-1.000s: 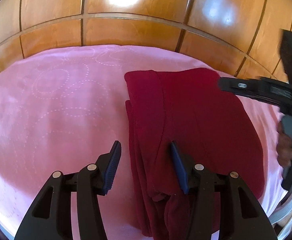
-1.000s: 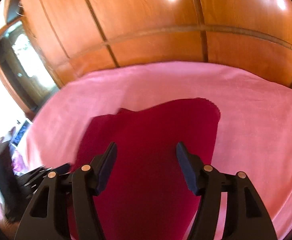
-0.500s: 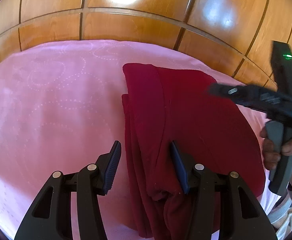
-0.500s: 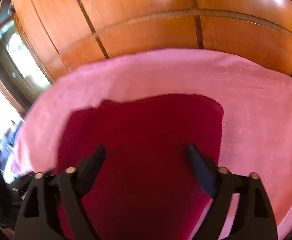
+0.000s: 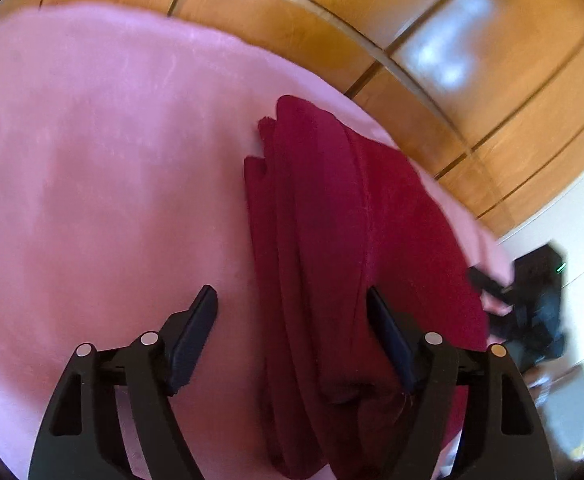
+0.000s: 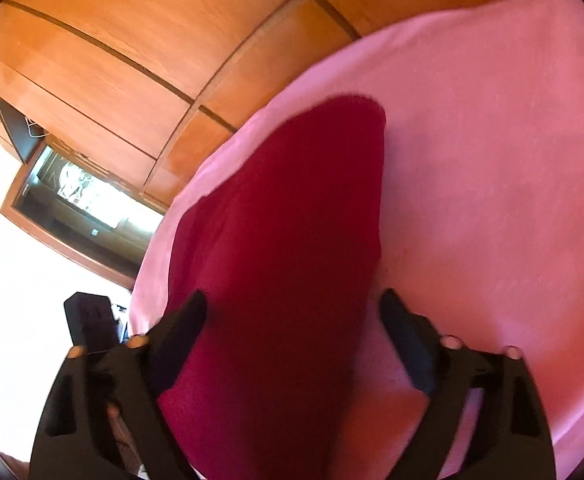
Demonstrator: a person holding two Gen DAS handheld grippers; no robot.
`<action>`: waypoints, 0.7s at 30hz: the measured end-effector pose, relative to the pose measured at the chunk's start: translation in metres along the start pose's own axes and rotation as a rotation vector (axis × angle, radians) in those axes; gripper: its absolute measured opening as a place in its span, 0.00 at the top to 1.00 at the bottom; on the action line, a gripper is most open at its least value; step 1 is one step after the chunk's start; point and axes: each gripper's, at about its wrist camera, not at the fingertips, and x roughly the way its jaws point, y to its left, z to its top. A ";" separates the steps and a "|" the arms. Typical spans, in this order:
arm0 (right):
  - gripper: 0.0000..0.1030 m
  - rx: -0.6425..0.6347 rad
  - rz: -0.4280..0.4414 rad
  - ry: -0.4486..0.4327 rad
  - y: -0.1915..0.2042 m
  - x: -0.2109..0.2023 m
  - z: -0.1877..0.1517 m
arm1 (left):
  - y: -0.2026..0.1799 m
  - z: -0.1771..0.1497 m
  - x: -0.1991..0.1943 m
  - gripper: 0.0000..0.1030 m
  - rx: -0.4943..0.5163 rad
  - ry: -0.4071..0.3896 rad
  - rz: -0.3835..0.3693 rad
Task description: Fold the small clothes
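Your left gripper (image 5: pixel 290 312): jaws wide, nothing between the pads. The left finger (image 5: pixel 194 332) hangs over bare pink cover; the right finger (image 5: pixel 388 332) sits over the red cloth. Whether either pad touches the fabric, you cannot tell from this view.

Your right gripper (image 6: pixel 292 312): jaws wide too, holding nothing. They straddle the near end of the cloth (image 6: pixel 284 248), left finger (image 6: pixel 180 328) at its left edge, right finger (image 6: pixel 408 340) over the cover just past its right edge.

Cloth (image 5: pixel 332 248): dark red, folded into a long narrow stack, lying flat on the cover. In the left view the layered fold edges run along its left side, stepped one over another, with a bunched end near the right finger. In the right view the top face is smooth, tapering to a rounded far end.

Cover (image 5: pixel 92 160): pink, spread over the bed, bare to the left of the cloth in the left view and to the right of it in the right view (image 6: pixel 492 160).

Beyond: wooden panels (image 5: pixel 472 80) behind the bed, with dark seams. Your right gripper shows blurred at the right edge of the left view (image 5: pixel 532 300). In the right view, a dark-framed opening (image 6: pixel 76 208) lies left, low on the wall.
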 end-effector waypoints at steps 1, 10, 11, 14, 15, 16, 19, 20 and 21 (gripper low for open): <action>0.29 -0.002 0.005 0.000 0.000 0.000 -0.001 | 0.003 0.000 0.001 0.27 -0.011 0.000 -0.018; 0.52 -0.041 -0.022 0.013 0.015 0.008 0.002 | -0.008 -0.005 0.003 0.69 0.015 0.005 -0.169; 0.56 -0.055 -0.031 0.004 0.019 0.005 0.000 | -0.010 -0.006 0.001 0.70 0.018 0.002 -0.183; 0.59 -0.105 -0.034 -0.038 0.038 -0.015 -0.007 | -0.021 -0.009 -0.006 0.70 0.033 -0.001 -0.212; 0.59 -0.118 -0.034 -0.056 0.043 -0.023 -0.008 | -0.027 -0.010 -0.008 0.71 0.041 -0.003 -0.227; 0.59 -0.128 -0.031 -0.072 0.047 -0.032 -0.010 | -0.034 -0.011 -0.009 0.71 0.051 -0.005 -0.249; 0.59 -0.160 -0.052 -0.142 0.052 -0.073 -0.016 | -0.068 -0.012 -0.003 0.71 0.107 0.013 -0.305; 0.59 -0.164 -0.067 -0.174 0.050 -0.093 -0.017 | -0.085 -0.011 0.005 0.71 0.133 0.027 -0.319; 0.59 -0.164 -0.082 -0.198 0.048 -0.108 -0.018 | -0.103 -0.011 0.014 0.71 0.158 0.042 -0.342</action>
